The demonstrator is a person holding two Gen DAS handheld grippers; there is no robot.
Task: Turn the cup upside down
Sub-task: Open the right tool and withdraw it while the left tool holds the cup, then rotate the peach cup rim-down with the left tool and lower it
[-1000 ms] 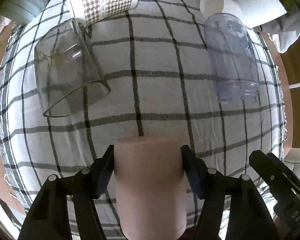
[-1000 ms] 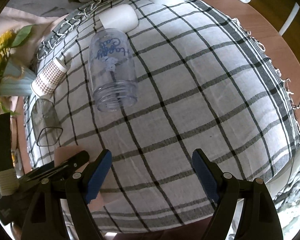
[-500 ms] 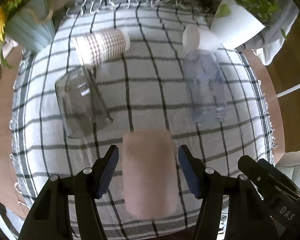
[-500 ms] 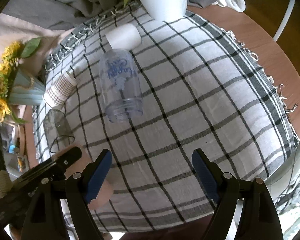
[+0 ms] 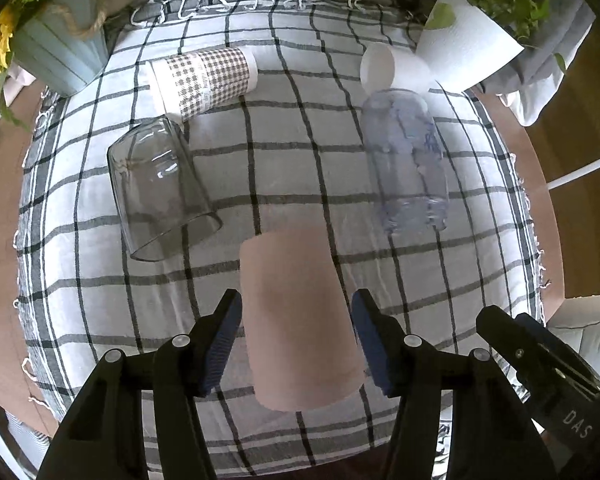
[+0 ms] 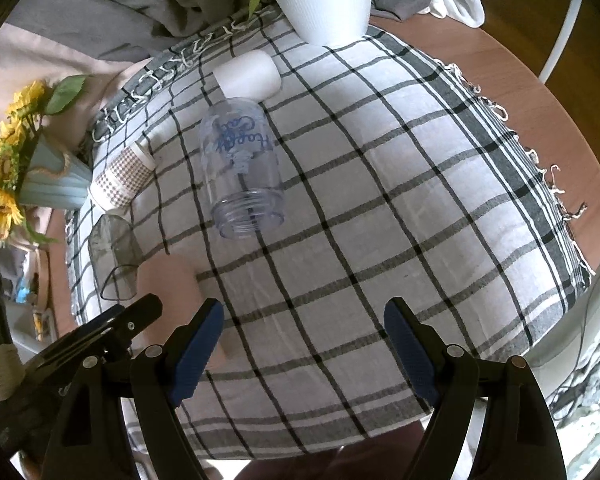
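Note:
A plain pink cup (image 5: 298,320) stands with its closed end up on the checked cloth (image 5: 284,152), between the blue pads of my left gripper (image 5: 298,336). The pads stand a little off its sides, so the left gripper is open. The cup also shows in the right wrist view (image 6: 172,292), left of my right gripper (image 6: 304,344), which is open and empty above the near part of the cloth.
On the cloth lie a clear glass (image 5: 160,188), a houndstooth paper cup (image 5: 204,78), a white cup (image 5: 384,68) and a clear bottle with blue writing (image 5: 408,164). A white plant pot (image 5: 468,48) and a blue sunflower pot (image 5: 56,56) stand at the back.
The left gripper has pulled back and up from the table. Its pads, pressed on the pink cup a second ago, now stand apart from it. The right gripper rose too.

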